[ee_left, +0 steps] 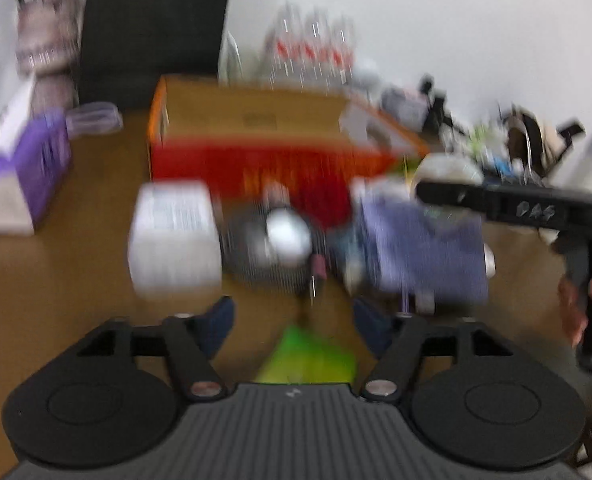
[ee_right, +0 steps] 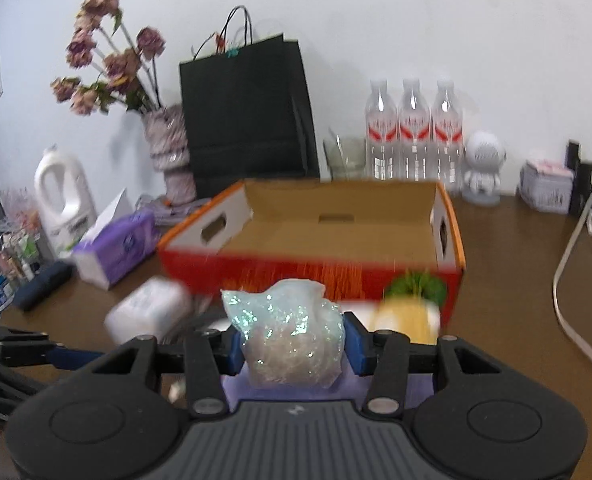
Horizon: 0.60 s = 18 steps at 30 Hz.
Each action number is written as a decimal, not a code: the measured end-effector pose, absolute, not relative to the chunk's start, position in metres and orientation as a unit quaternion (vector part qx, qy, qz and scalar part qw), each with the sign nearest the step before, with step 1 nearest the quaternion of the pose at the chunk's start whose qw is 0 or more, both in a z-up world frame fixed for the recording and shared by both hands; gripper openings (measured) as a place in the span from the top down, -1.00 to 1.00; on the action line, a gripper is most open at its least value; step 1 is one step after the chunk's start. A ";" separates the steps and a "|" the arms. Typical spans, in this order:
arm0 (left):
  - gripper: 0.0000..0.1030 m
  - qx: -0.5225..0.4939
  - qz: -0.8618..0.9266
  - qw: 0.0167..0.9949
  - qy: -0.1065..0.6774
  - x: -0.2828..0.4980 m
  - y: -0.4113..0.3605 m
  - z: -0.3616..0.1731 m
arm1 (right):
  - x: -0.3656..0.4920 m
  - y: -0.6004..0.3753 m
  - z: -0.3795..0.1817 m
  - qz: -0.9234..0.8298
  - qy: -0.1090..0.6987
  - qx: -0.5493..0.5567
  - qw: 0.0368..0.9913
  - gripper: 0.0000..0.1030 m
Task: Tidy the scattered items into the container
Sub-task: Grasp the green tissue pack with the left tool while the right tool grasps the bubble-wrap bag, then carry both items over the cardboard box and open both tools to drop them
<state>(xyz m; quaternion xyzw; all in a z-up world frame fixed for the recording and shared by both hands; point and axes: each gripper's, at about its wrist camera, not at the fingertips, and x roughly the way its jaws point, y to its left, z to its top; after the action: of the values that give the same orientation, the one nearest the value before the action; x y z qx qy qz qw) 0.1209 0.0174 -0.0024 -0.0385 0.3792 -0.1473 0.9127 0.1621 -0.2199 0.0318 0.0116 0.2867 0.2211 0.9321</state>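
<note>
Glittery plastic bag (ee_right: pixel 290 332) sits clamped between the right gripper's (ee_right: pixel 294 346) blue pads, with the open cardboard box (ee_right: pixel 448 216) straight ahead just beyond it, while the left gripper (ee_left: pixel 294 320) hangs spread and empty over the clutter.

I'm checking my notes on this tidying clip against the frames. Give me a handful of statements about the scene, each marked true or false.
1. The right gripper is shut on the glittery plastic bag. True.
2. The left gripper holds the white box. False: its jaws stand open with nothing between them, and the box lies on the table beyond.
3. The cardboard box already holds several items. False: what shows of its floor is bare.
4. Three water bottles stand behind the cardboard box. True.
5. The black paper bag lies flat on the table. False: it stands upright by the wall.
</note>
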 end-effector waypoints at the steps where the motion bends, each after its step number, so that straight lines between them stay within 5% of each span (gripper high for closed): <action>1: -0.52 -0.028 -0.150 0.911 0.382 0.118 0.015 -0.007 | 0.151 -0.220 0.028 0.222 0.289 0.007 0.931 0.10; 5: -0.50 0.007 -0.151 0.905 0.397 0.115 0.005 -0.020 | 0.125 -0.217 0.014 0.224 0.305 -0.003 0.926 0.10; 7: 0.02 0.043 -0.138 0.912 0.384 0.110 0.000 -0.024 | 0.117 -0.217 0.009 0.220 0.311 -0.005 0.925 0.10; 8: 0.11 0.058 -0.132 0.915 0.378 0.107 -0.001 -0.024 | 0.114 -0.218 0.008 0.218 0.313 -0.006 0.925 0.10; 18: 0.11 0.021 -0.126 0.927 0.353 0.096 0.000 -0.015 | 0.099 -0.216 0.000 0.216 0.319 -0.012 0.923 0.09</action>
<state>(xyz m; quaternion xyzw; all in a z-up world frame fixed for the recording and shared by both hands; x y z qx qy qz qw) 0.0961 0.0005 -0.0152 0.0214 0.3529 -0.1262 0.9269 0.0988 -0.2158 0.0003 -0.0124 0.3189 0.2158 0.9228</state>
